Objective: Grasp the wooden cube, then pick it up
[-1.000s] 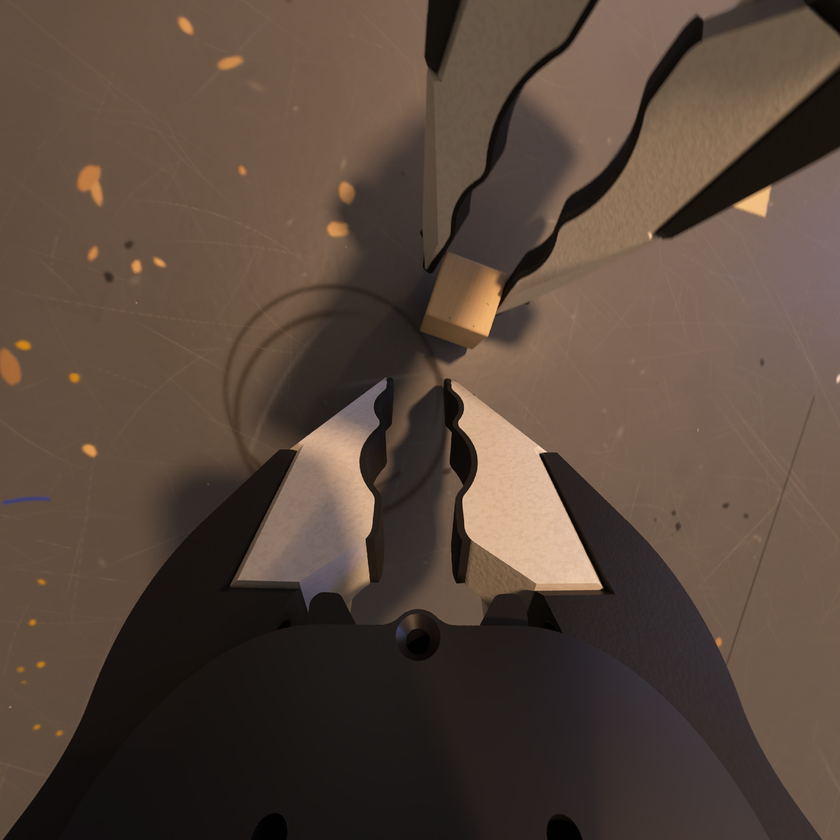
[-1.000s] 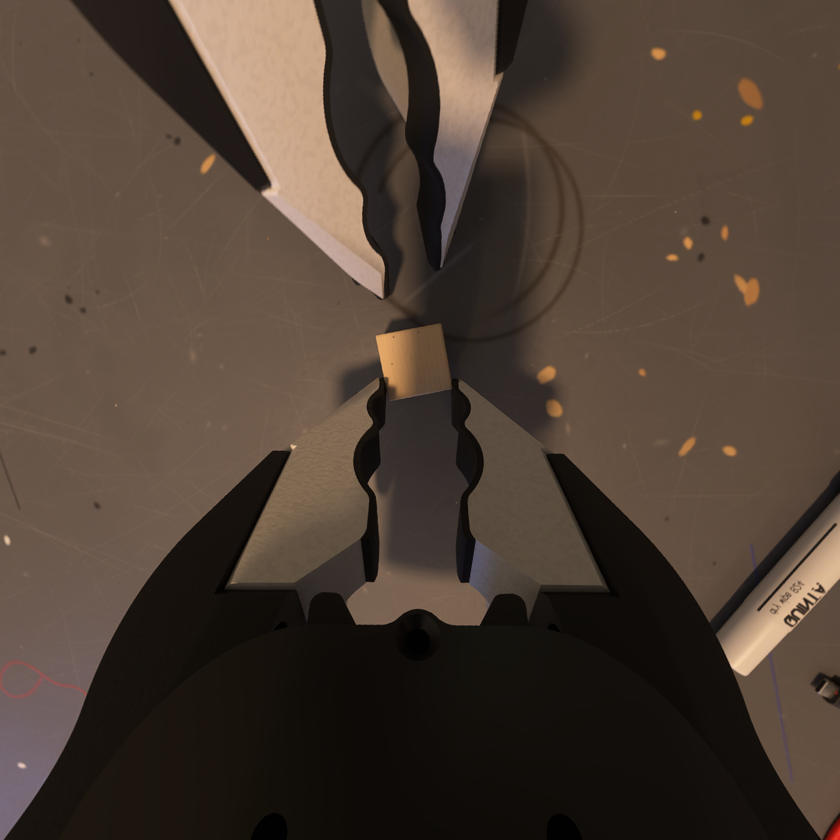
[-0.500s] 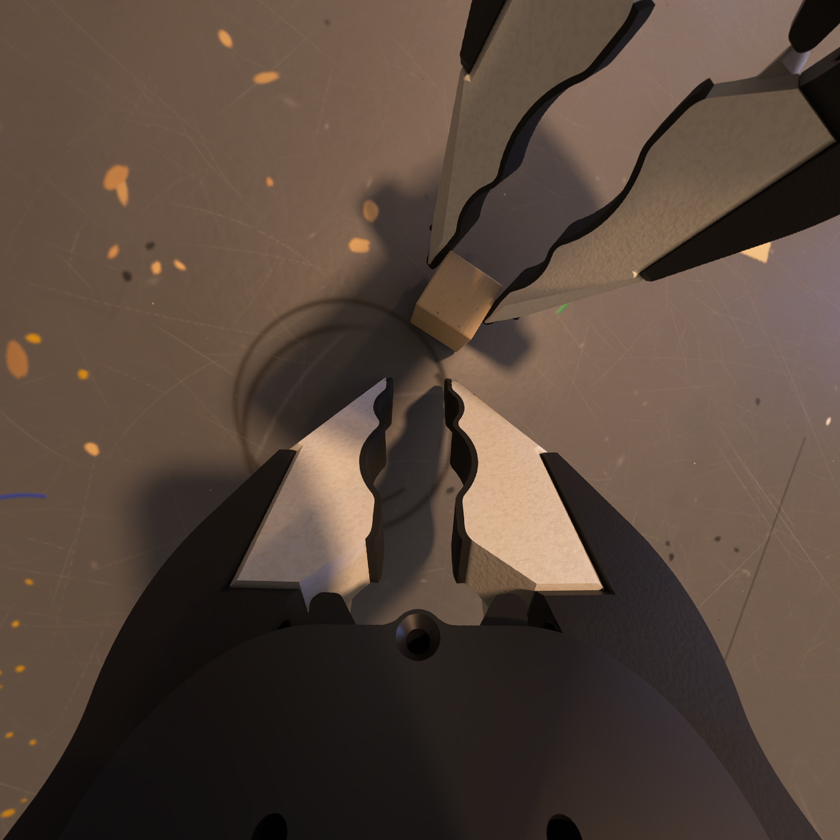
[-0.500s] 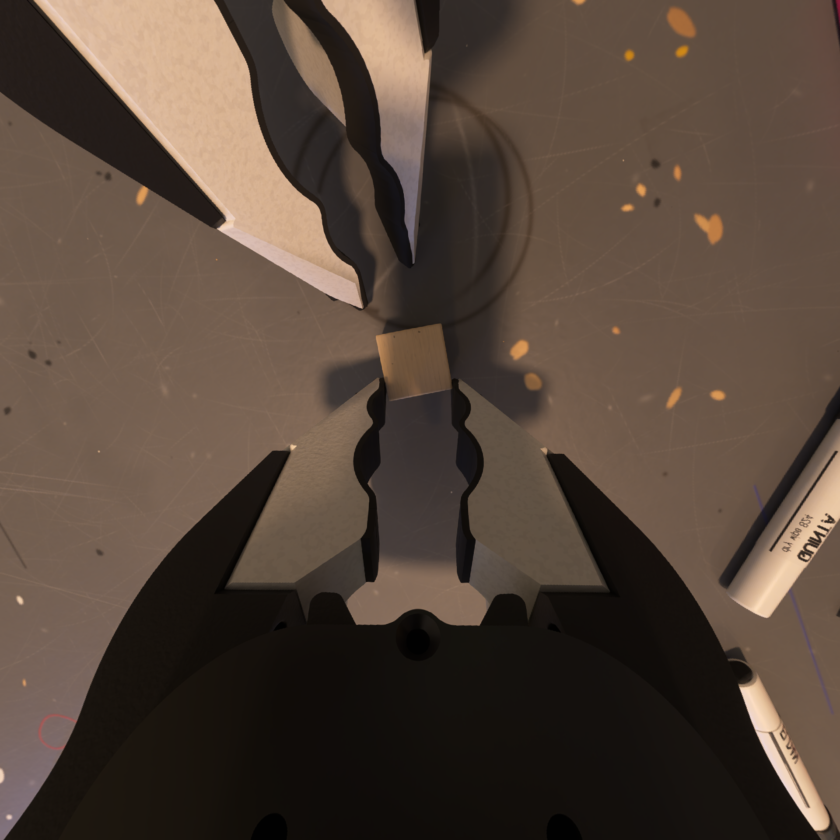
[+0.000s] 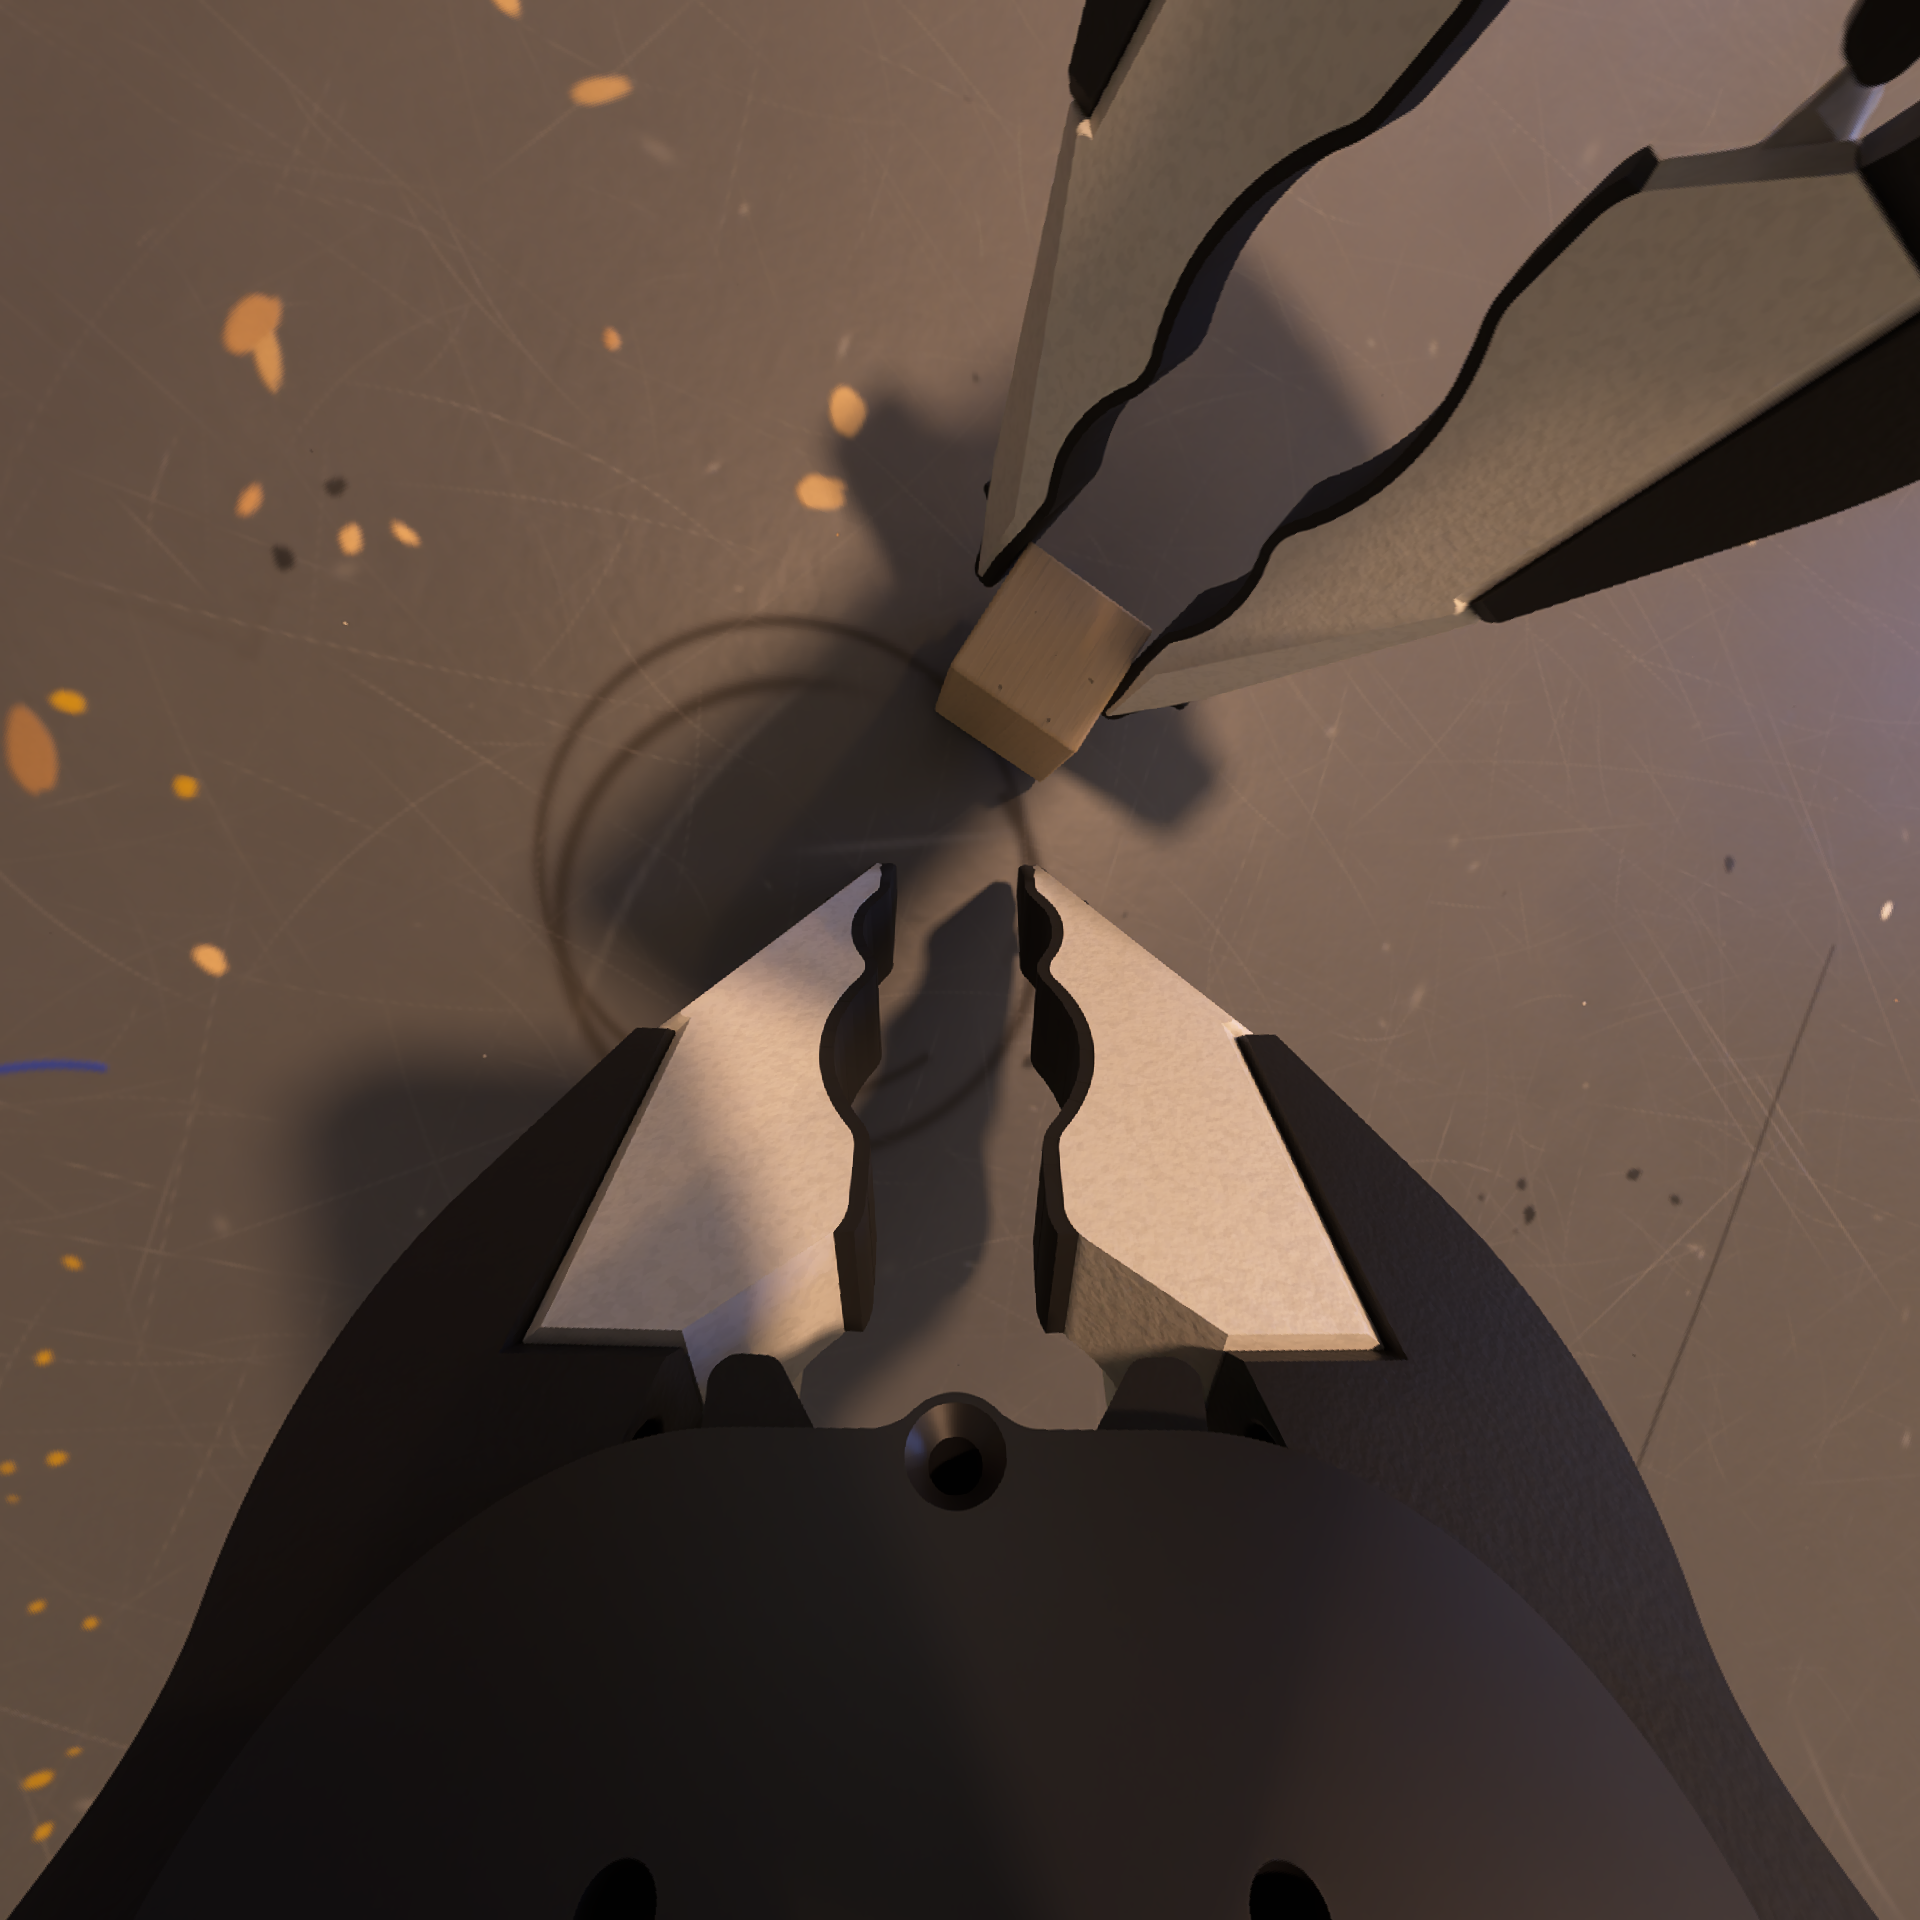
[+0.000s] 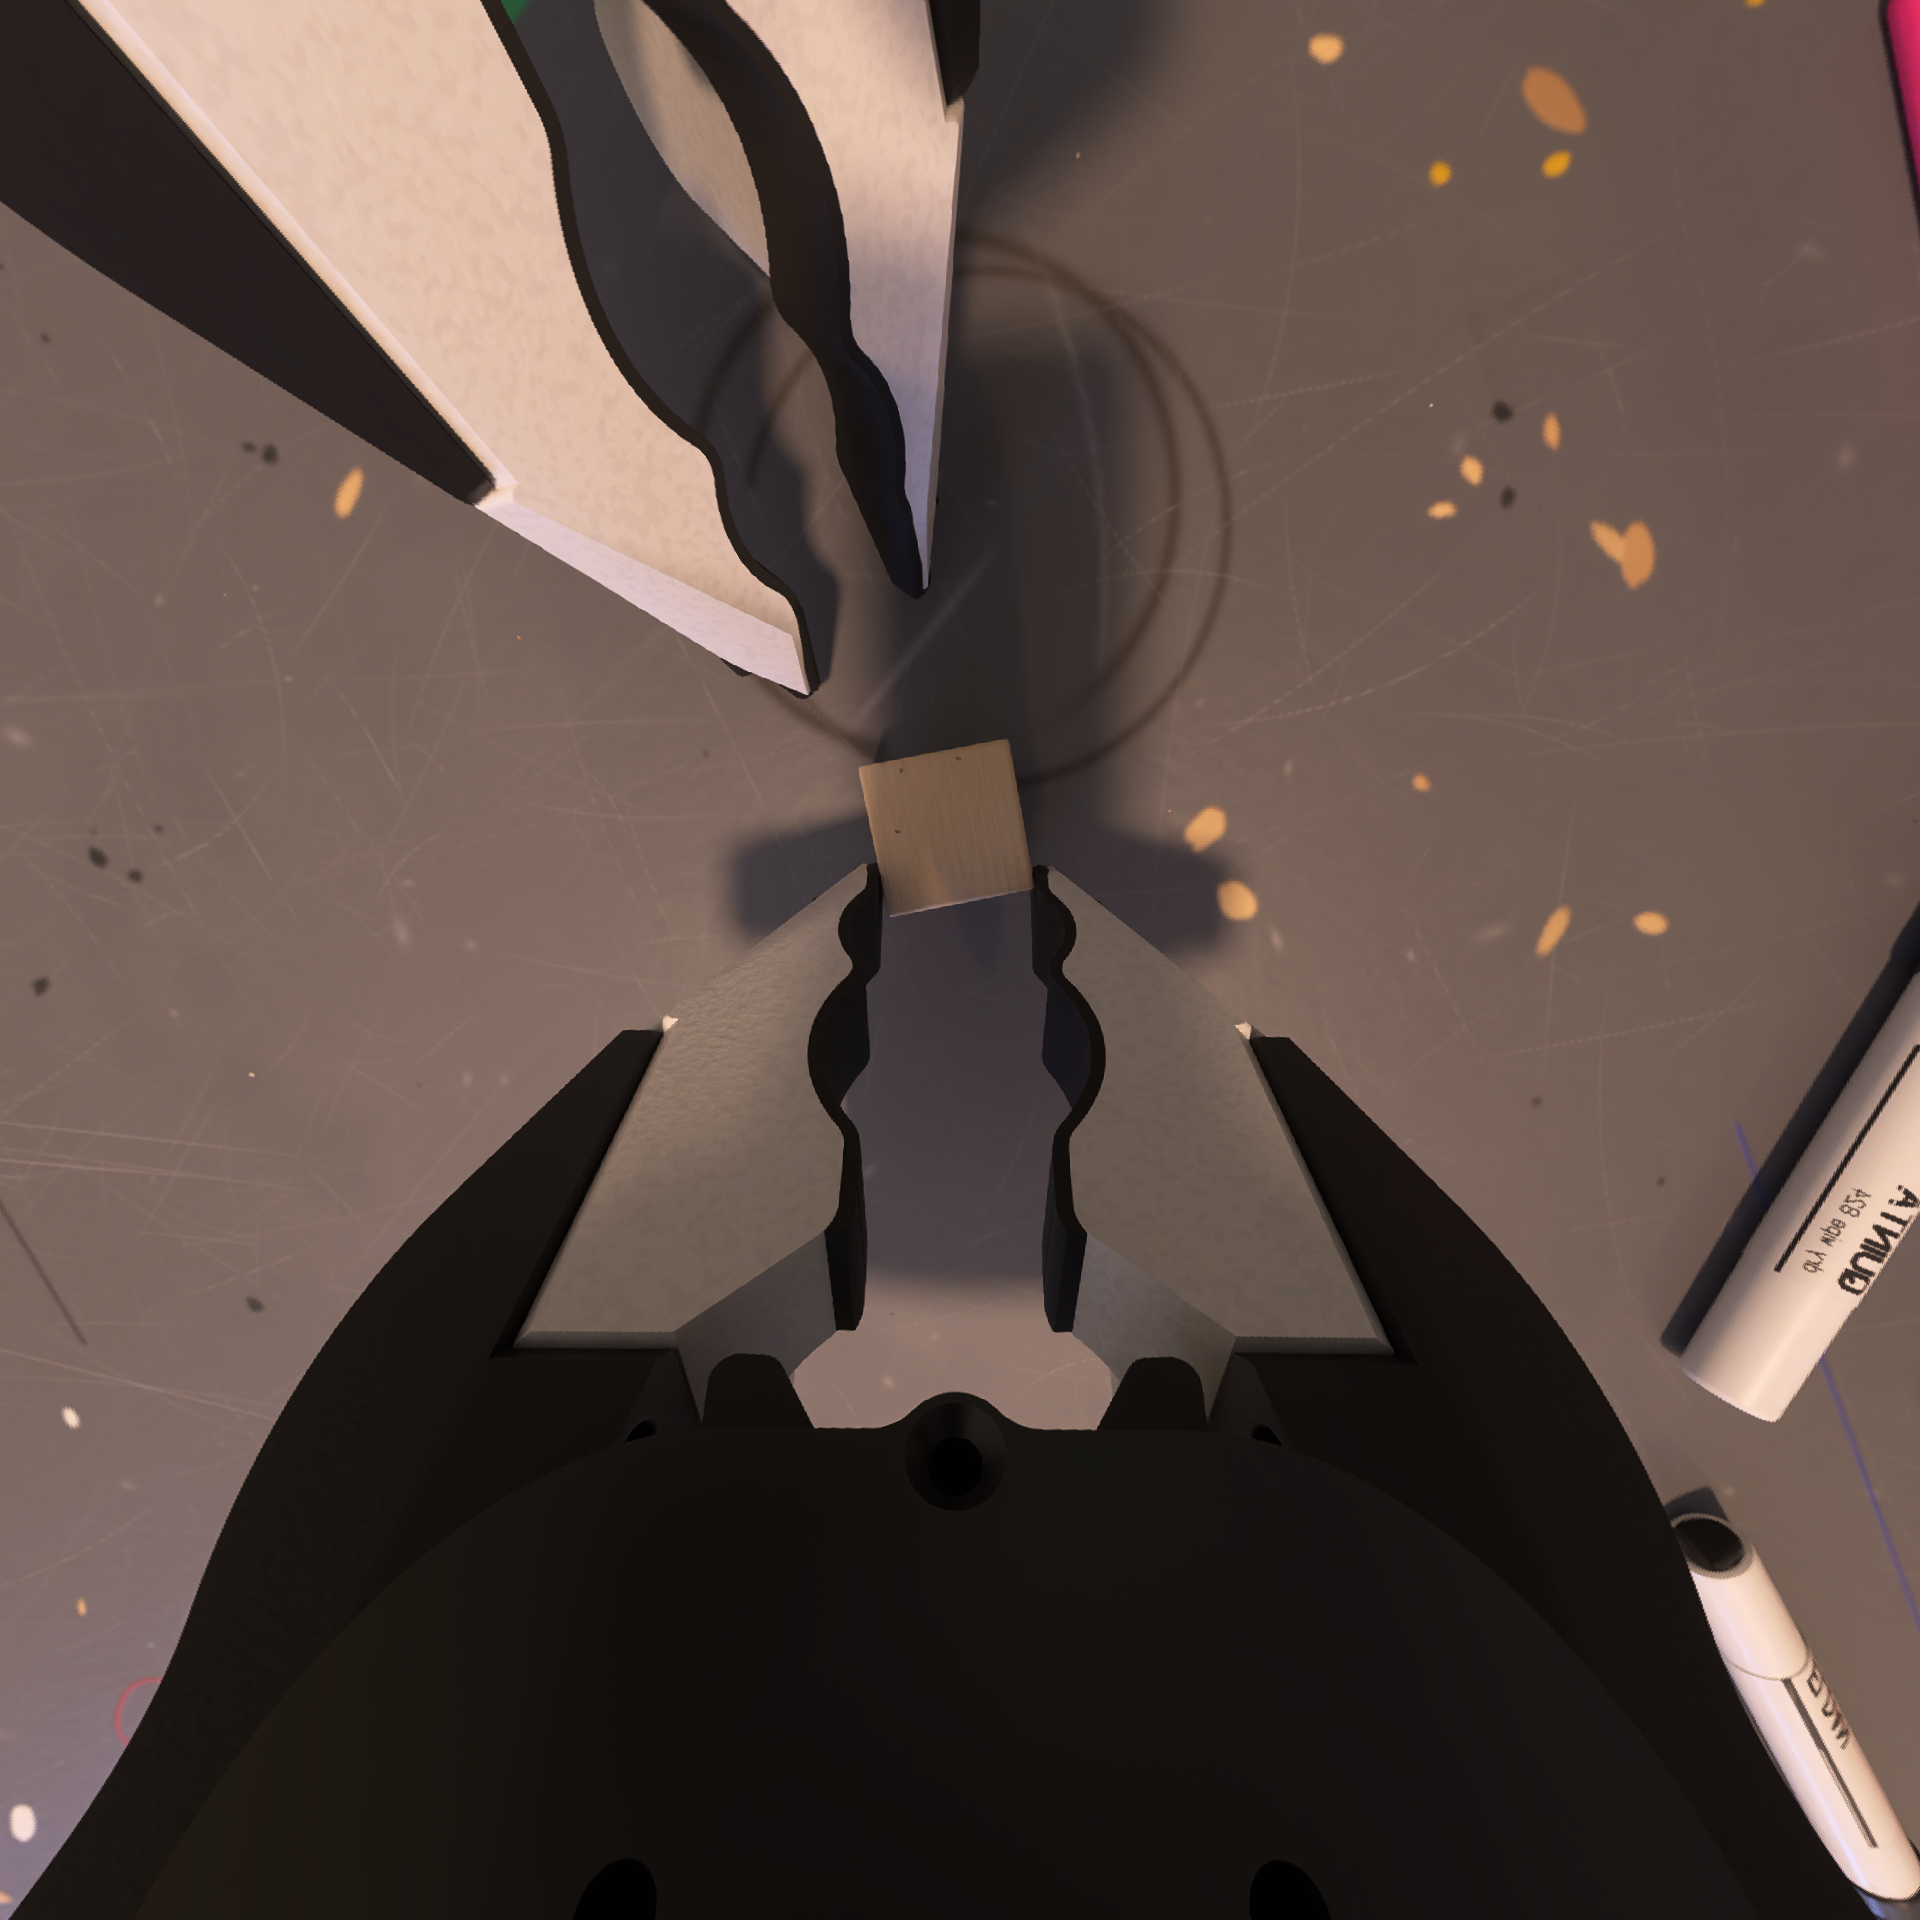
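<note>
The small wooden cube is pinched between the fingertips of my right gripper, which is shut on it and holds it above the grey scratched table; the cube's shadow lies apart below. In the left wrist view the cube sits at the tips of the right gripper, which comes in from the upper right. My left gripper is empty, its fingers a narrow gap apart, just short of the cube. It also shows in the right wrist view, at the upper left beyond the cube.
Two white marker pens lie on the table to the right and lower right. A pink object shows at the top right edge. A thin ring mark and orange specks mark the tabletop under the grippers.
My right gripper has risen with the cube: the table looks farther off and a second pen has come into view. My left gripper's fingers have kept the same gap.
</note>
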`<state>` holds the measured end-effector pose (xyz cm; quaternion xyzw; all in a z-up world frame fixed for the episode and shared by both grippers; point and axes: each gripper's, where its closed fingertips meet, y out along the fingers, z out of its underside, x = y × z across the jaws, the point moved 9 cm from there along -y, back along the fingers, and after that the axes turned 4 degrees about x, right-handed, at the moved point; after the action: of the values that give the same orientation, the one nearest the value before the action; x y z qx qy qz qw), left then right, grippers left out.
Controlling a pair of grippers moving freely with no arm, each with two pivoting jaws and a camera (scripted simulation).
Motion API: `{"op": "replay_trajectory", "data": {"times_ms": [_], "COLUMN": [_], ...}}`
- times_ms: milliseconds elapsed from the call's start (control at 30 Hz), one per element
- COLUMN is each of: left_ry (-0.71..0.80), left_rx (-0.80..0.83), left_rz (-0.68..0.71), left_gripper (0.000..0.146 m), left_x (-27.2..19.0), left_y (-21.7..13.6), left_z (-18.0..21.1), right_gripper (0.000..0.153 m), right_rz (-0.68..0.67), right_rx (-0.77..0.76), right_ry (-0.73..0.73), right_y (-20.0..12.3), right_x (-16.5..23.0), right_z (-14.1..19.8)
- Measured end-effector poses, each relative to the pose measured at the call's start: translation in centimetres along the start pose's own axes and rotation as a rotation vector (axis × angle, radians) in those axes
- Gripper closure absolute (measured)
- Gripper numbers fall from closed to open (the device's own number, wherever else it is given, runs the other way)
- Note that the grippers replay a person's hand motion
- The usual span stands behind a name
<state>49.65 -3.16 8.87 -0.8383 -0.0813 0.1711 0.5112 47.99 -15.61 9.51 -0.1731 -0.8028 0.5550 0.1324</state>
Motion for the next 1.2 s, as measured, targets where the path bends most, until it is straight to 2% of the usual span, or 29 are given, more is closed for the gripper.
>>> {"op": "replay_trajectory", "data": {"times_ms": [233, 633, 1200], "left_ry": [0.003, 0.002, 0.028], "left_rx": [0.006, 0.017, 0.037], "left_rz": [-0.018, 0.000, 0.014], "left_gripper": [0.125, 0.123, 0.124], "left_x": [-0.08, -0.24, -0.69], "left_y": [0.04, -0.08, -0.15], "left_z": [-0.08, 0.12, 0.33], "right_gripper": [0.124, 0.124, 0.124], "right_rz": [-0.017, 0.034, 0.031], "right_rx": [0.011, 0.020, 0.016], "right_ry": [0.051, 0.035, 0.057], "right_y": [0.02, 0.24, 0.17], "right_x": [0.14, 0.50, 0.37], "right_z": [-0.08, -0.24, -0.02]}}
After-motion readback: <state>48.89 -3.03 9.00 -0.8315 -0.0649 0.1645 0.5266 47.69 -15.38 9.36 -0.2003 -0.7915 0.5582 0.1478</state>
